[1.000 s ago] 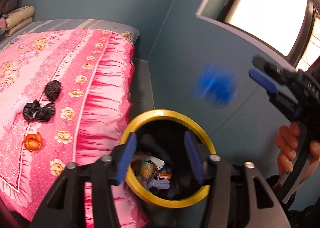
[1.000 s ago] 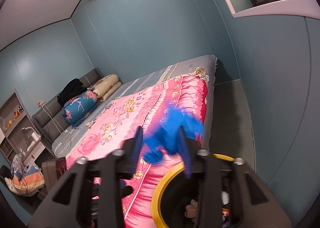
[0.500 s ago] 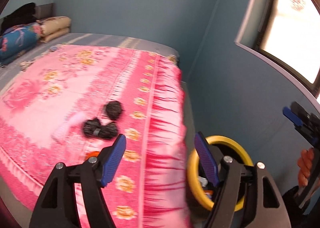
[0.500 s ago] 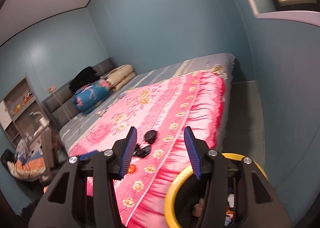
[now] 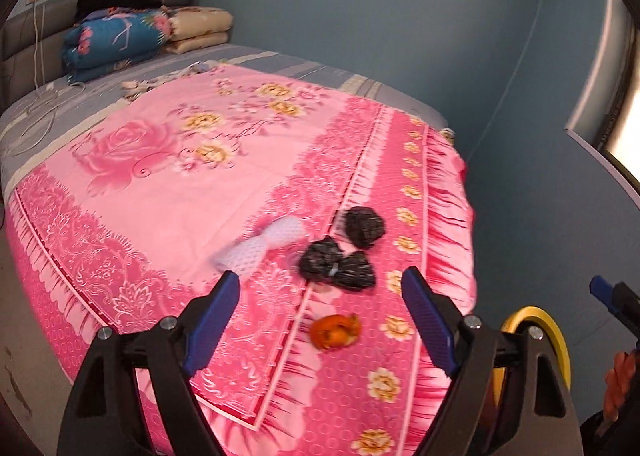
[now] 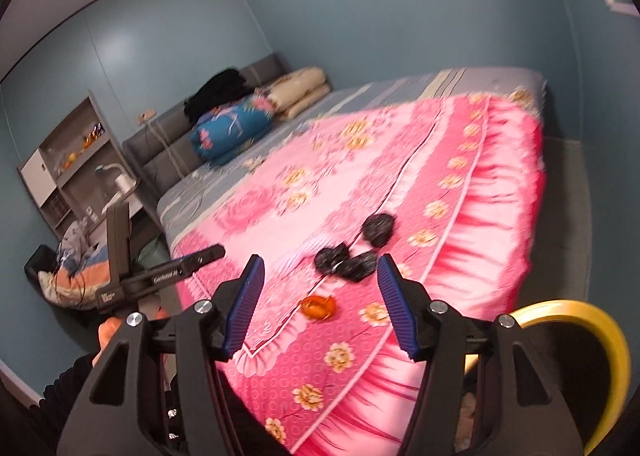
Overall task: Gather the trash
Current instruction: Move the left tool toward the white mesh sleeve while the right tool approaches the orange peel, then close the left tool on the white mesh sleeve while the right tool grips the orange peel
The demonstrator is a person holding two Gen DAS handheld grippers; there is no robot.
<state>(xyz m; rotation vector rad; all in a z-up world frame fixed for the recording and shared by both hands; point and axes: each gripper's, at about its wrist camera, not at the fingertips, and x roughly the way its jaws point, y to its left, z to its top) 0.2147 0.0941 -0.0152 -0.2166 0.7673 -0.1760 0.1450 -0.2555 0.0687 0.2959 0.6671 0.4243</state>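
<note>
Orange peel (image 5: pixel 335 331) lies at six o'clock from two crumpled black bags (image 5: pixel 338 264) (white wrapper (image 5: pixel 262 244) at nine).

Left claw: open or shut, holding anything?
Open and empty. In the left wrist view the left claw has its blue pads wide apart, with only the orange peel on the bed between them.

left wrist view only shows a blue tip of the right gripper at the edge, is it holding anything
Observer: No. The right gripper is open and empty. In its own view the orange peel on the pink blanket shows between its fingers.
Operator: and the bin, i only get a slice of yellow rim
Observer: The right wrist view shows a long arc of the bin rim, low beside the bed's corner. Its inside is mostly dark and partly hidden by the gripper.
</note>
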